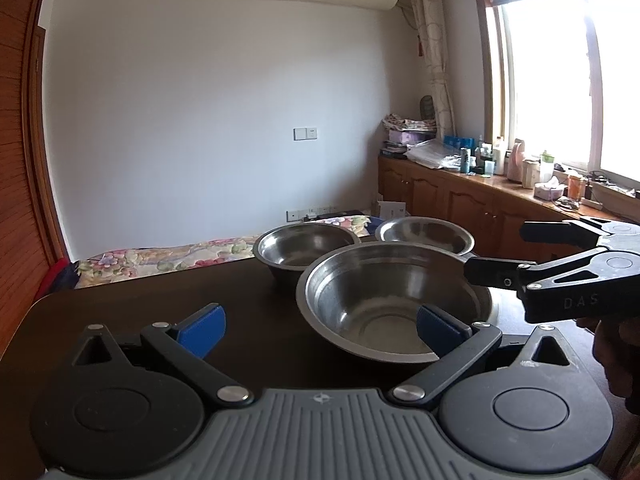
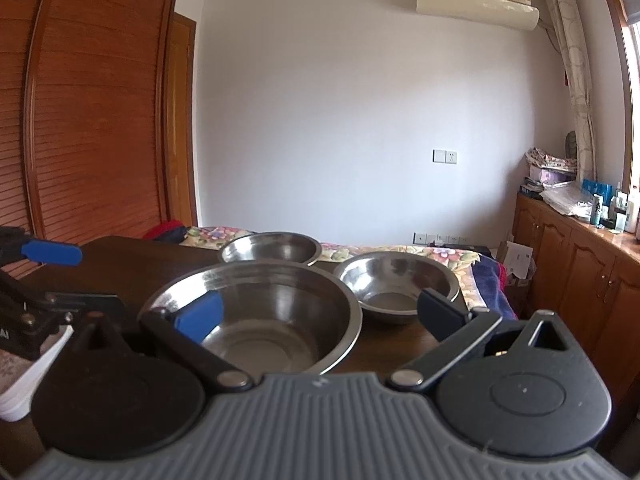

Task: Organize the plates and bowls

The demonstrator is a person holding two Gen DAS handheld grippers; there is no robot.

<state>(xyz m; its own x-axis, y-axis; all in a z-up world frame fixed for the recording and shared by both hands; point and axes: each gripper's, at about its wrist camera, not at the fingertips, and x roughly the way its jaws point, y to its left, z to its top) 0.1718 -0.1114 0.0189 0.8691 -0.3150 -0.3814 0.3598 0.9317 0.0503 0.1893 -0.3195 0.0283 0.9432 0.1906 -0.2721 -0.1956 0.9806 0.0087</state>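
Steel: the big bowl (image 1: pixel 394 300) sits on the table (image 1: pixel 160 312), two smaller bowls (image 1: pixel 306 249) just behind it. Both grippers, left (image 1: pixel 320 330) and right (image 2: pixel 320 318), gape empty; better to nest the small ones inside gently.

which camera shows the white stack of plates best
The right wrist view: the plates show at its lower left edge, partly behind the left gripper. The left wrist view shows none of them, only the bowls.

Daylight enters through the overexposed window (image 1: pixel 560 80). The dark table (image 1: pixel 160 312) appears dim. Fisheye distortion bends edges; near foreground blurs.
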